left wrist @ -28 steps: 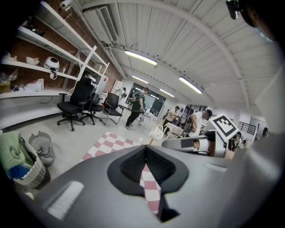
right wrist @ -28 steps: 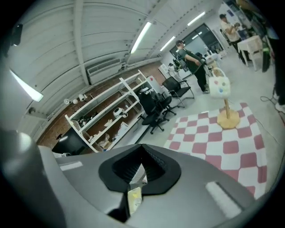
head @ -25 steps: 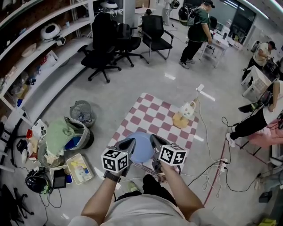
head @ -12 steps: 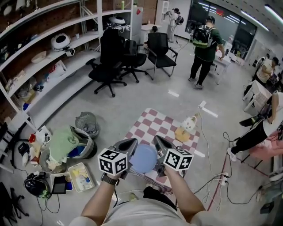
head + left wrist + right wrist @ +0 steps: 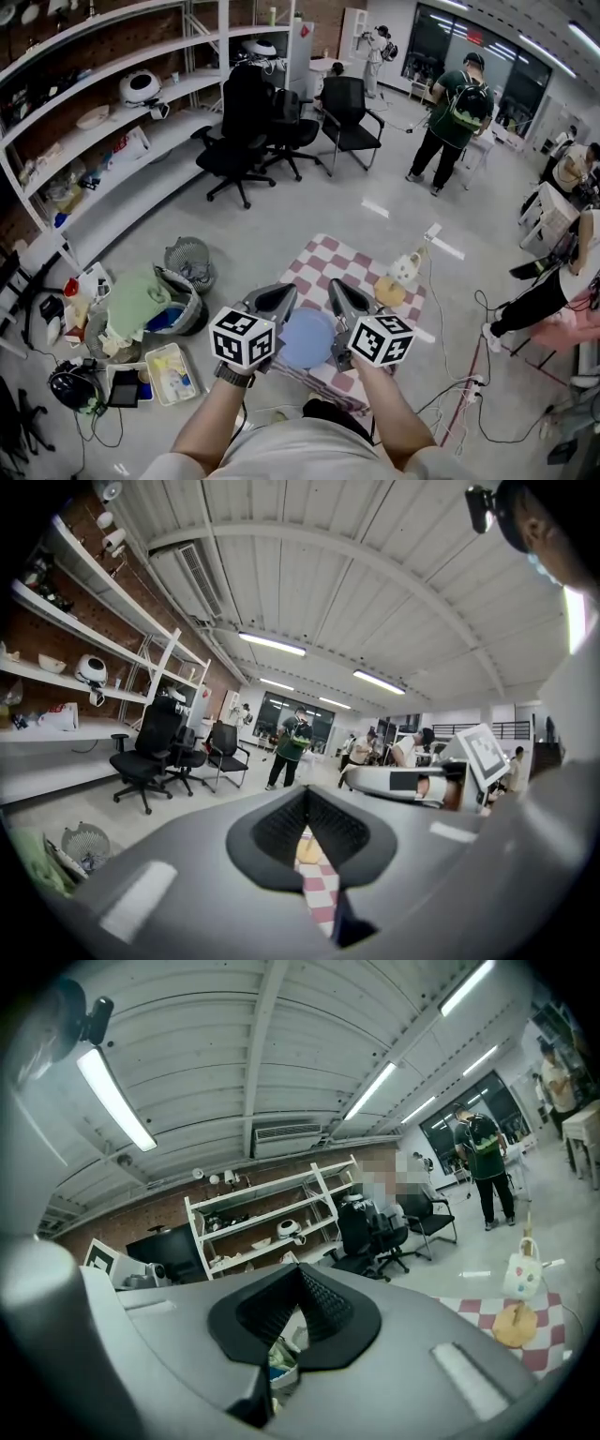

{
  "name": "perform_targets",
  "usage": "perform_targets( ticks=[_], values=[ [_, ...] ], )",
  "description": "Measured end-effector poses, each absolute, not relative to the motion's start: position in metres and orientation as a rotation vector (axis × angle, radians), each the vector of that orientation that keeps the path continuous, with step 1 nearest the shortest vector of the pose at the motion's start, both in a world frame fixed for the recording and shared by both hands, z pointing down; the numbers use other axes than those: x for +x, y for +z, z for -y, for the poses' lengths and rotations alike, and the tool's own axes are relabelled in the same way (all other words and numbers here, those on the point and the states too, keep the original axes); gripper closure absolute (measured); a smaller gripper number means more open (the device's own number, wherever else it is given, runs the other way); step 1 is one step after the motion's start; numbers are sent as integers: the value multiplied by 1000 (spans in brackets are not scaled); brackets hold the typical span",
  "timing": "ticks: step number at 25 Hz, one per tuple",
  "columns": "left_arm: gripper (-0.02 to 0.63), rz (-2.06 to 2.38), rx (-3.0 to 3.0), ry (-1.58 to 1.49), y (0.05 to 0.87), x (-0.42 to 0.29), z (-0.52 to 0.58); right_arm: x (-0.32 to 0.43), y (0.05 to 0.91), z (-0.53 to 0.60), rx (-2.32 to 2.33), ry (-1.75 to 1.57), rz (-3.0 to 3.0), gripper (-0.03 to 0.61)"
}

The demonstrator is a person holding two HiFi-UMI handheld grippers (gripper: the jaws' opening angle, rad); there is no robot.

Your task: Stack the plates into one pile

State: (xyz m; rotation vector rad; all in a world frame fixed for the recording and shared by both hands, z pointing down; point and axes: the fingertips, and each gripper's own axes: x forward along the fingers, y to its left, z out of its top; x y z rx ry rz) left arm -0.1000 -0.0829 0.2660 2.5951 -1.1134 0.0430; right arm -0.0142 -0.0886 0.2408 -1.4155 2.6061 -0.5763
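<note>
Blue plate (image 5: 305, 337) lies flat on the checked cloth (image 5: 330, 265) over the worktop, right between your two tongs and a little below them. Left tongs (image 5: 279, 300): tips pressed together, nothing pinched, only cloth showing through the gap behind the tips. Right tongs (image 5: 339, 296): same story, closed and empty. A tan disc (image 5: 386, 293), maybe the other plate, sits beyond the right tongs, well apart from the blue one, with a white ornament (image 5: 405, 266) on it or just behind it; I can't tell which. The blue one looks light, stiff and smooth, likely slippery. You'd want to spread the tongs, pinch its near rim and keep it level.
</note>
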Motion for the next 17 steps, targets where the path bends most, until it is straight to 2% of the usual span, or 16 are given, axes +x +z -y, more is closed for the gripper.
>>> perform_targets(
  ticks=[17],
  values=[
    [607,1130,2606,28,266,-100,86,-17,245,88,-1428,-531,-2635,569]
  ],
)
